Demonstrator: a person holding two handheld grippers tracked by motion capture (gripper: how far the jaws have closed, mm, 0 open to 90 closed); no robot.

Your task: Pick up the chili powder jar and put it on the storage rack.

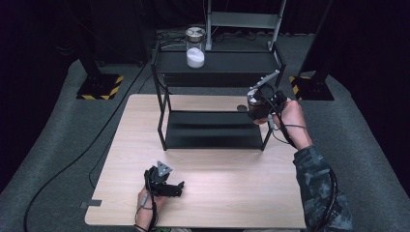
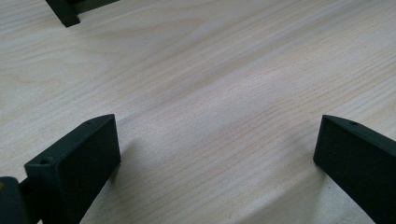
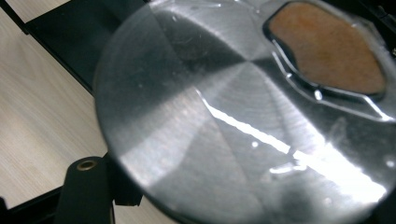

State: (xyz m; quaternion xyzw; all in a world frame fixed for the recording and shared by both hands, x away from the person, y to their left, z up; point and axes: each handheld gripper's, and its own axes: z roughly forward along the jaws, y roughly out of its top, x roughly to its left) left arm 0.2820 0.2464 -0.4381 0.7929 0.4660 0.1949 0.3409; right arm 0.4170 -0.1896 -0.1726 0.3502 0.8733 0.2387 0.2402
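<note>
brushed steel fills most of the right gripper view: the round lid (image 3: 243, 121) of a jar (image 1: 255, 99) held close under the camera, with a brown patch of its contents showing through a clear window near the lid's edge. in the high view the right gripper (image 1: 261, 107) holds this jar at the right end of the black rack (image 1: 212, 130), just outside its frame and about level with the gap between the two shelves. the fingers are clamped on the jar; one black finger (image 3: 86, 191) shows at the lid's lower left, pressed to the side. the jar looks roughly upright, long axis vertical, lid toward the camera.

a second jar (image 1: 195, 47), with white powder, stands on the top shelf, well apart to the left and farther back.

the left gripper (image 1: 167, 183) rests low over the bench (image 1: 232, 193) near the front edge, fingers (image 2: 74, 163) wide apart with bare wood between them, far from both jars.

the rack lies to the left of the held jar, so the right hand is the one placed to carry it in sideways, probably onto a shelf.
</note>
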